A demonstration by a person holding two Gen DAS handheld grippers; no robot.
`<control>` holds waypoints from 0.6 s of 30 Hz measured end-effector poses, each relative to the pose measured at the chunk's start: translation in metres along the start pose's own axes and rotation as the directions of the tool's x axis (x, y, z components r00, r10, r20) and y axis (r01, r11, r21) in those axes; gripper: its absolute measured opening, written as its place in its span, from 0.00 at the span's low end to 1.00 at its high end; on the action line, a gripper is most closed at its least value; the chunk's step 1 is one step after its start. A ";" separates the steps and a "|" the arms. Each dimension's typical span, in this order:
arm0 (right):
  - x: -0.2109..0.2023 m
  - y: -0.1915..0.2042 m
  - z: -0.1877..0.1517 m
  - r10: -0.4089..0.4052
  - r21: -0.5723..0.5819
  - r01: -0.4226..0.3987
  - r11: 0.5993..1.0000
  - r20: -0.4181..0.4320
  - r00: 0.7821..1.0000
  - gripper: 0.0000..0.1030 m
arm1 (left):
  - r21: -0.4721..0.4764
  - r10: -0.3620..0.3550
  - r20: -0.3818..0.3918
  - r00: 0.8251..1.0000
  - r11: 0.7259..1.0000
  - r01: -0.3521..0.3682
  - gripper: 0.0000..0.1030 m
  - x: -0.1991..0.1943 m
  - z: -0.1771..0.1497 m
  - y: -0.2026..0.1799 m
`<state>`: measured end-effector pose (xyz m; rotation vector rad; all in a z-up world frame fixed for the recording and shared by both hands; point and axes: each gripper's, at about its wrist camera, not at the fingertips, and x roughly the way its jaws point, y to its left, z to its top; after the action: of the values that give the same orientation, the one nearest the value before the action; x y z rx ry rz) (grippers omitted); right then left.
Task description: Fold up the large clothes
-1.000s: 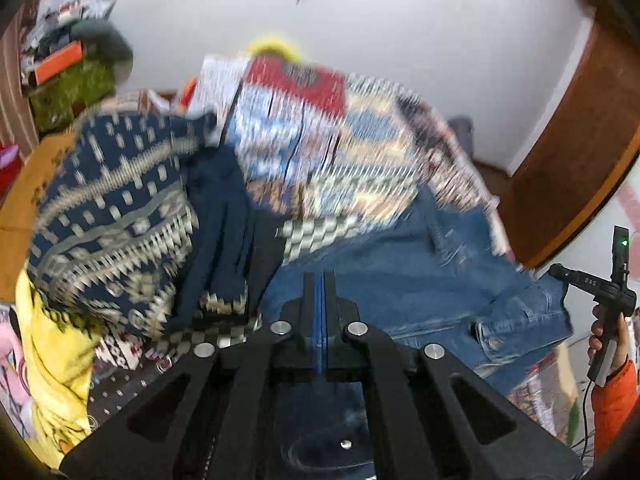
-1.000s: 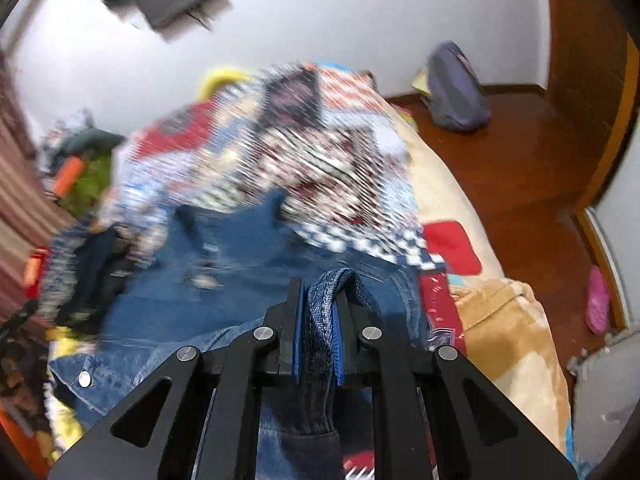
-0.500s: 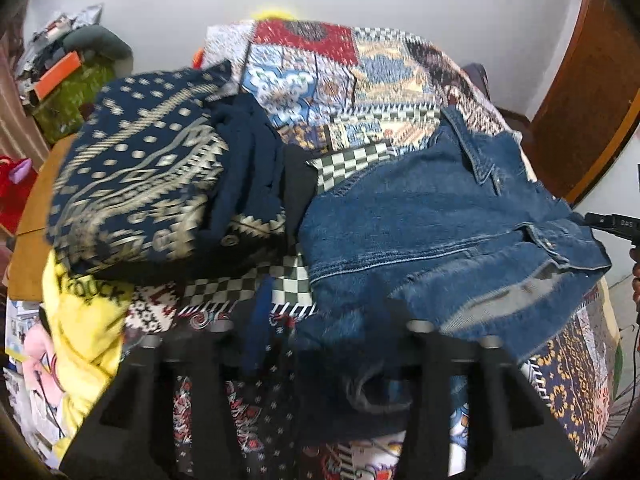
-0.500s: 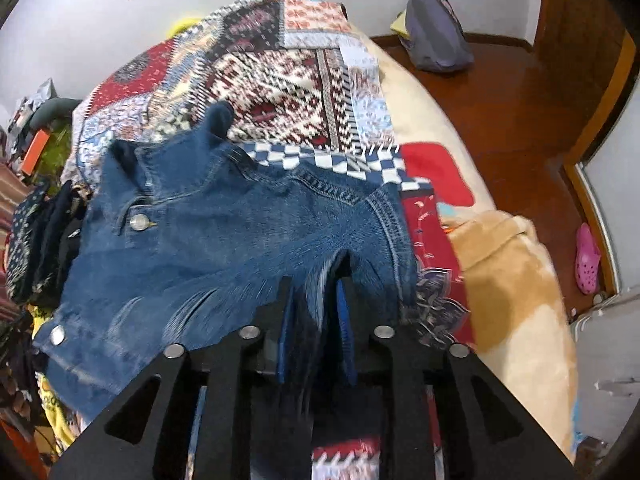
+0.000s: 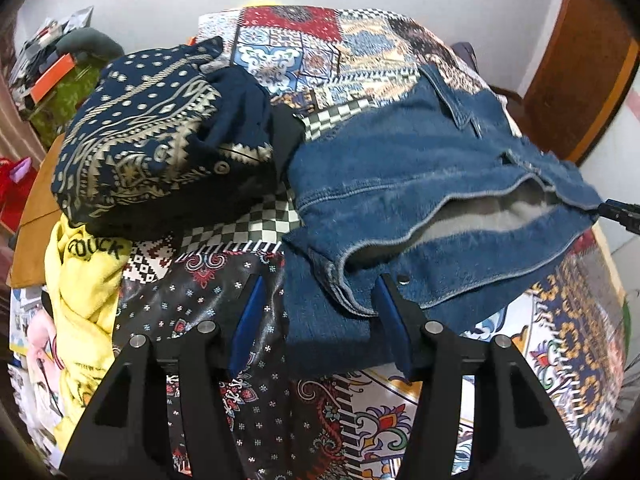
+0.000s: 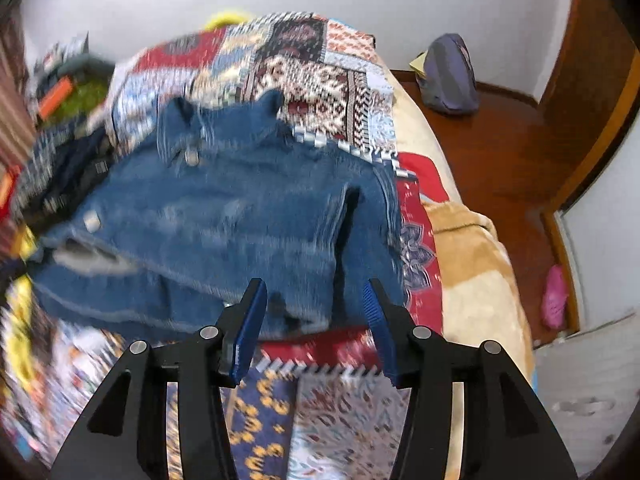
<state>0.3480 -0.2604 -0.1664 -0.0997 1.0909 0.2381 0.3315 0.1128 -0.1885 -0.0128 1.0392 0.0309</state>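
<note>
**Denim jacket down, both claws free**

My left claw (image 5: 316, 316) and right claw (image 6: 314, 312) both gape wide, gripping nothing. The denim jacket (image 5: 420, 184) lies on the bed (image 5: 560, 320) near its foot edge, collar toward the far wall, long axis running collar to hem. I judge it thick, heavy, stiff at the seams; I'd pinch hem corners or shoulders.
</note>
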 end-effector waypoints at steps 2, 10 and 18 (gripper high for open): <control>0.010 0.009 -0.006 -0.055 -0.063 0.054 0.997 -0.009 0.998 0.45 | 0.013 0.028 -0.003 1.000 1.000 -0.028 0.54 0.005 -0.001 -0.002; 0.019 0.007 0.006 -0.170 -0.043 0.178 0.983 0.157 0.973 0.33 | 0.028 0.091 0.071 0.993 0.995 -0.093 0.19 0.014 0.010 0.002; -0.002 -0.001 0.042 -0.096 0.014 0.096 0.995 0.238 0.967 0.08 | -0.063 0.055 0.198 0.979 0.997 -0.043 0.09 -0.012 0.068 0.007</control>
<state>0.3837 -0.2531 -0.1454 -0.1185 0.8447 0.1572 0.3838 0.1216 -0.1436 -0.0366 0.8372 0.1059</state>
